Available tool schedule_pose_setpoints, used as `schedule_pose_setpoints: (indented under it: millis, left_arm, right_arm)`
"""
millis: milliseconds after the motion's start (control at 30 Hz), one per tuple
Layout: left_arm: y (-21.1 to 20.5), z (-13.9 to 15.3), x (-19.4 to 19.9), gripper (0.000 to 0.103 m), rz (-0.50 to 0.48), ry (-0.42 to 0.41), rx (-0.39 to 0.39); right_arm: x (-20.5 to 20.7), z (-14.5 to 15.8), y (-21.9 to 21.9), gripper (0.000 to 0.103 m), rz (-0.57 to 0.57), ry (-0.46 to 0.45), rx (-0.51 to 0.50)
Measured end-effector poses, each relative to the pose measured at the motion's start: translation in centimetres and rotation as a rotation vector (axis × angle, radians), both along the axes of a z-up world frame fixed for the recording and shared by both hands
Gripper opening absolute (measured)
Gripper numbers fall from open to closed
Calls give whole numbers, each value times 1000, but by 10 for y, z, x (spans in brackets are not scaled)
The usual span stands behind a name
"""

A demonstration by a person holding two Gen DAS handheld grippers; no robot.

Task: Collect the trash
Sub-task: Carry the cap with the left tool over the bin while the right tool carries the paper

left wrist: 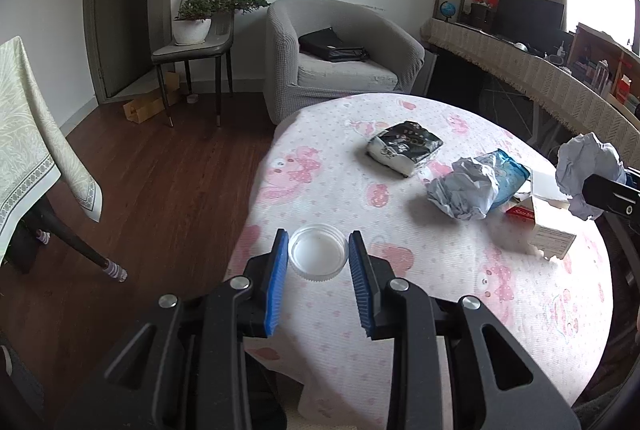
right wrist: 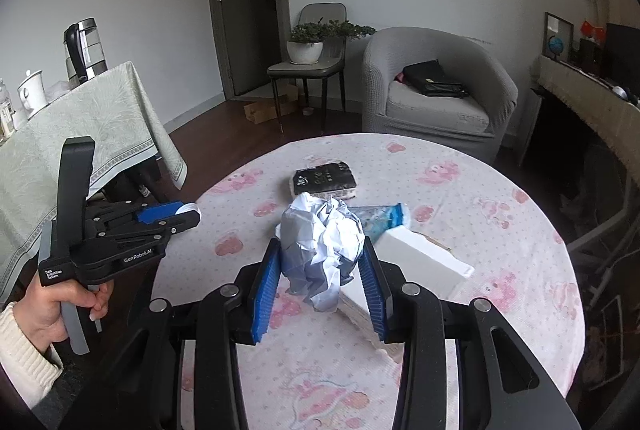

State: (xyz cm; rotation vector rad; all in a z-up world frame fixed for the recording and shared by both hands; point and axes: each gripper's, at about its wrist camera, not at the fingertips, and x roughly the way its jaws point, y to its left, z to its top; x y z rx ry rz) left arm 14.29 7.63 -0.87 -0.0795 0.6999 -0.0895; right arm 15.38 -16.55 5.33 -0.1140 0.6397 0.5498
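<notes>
The right gripper [right wrist: 318, 272] has its blue ribbed pads closed on a crumpled ball of white and grey paper [right wrist: 322, 248], and holds it above the round table with the pink-patterned white cloth [right wrist: 460, 189]. Such a ball is very light and soft; I judge it will give under pressure and not slip on the ribs, so a grip across its widest part is enough. The left gripper [left wrist: 318, 260] stands open, one pad on each side of a shallow round lid of clear plastic with a ridged rim [left wrist: 318, 256], which lies flat near the table edge. The pads are close to the rim, but I cannot tell if they touch. The lid looks thin, stiff and smooth, so it may slide; taking it by the ridged rim seems safest. Further back lie a second crumpled paper ball [left wrist: 460, 191], a blue crinkled wrapper [left wrist: 510, 175], a black-and-white soft pack [left wrist: 406, 145] and a white cardboard box [right wrist: 420, 262].
</notes>
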Motion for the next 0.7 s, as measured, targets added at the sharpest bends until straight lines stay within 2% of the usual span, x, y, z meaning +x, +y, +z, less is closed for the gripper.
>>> schedule_pose_setpoints:
  millis: [400,700]
  left_arm:
    - [46,-9,-12,33,60,31,26]
    - [83,-41,-22,33,96,126,62]
  right_arm:
    - [5,-11,69,40,111,22,35]
    - [9,-22,124,40,203,59,76]
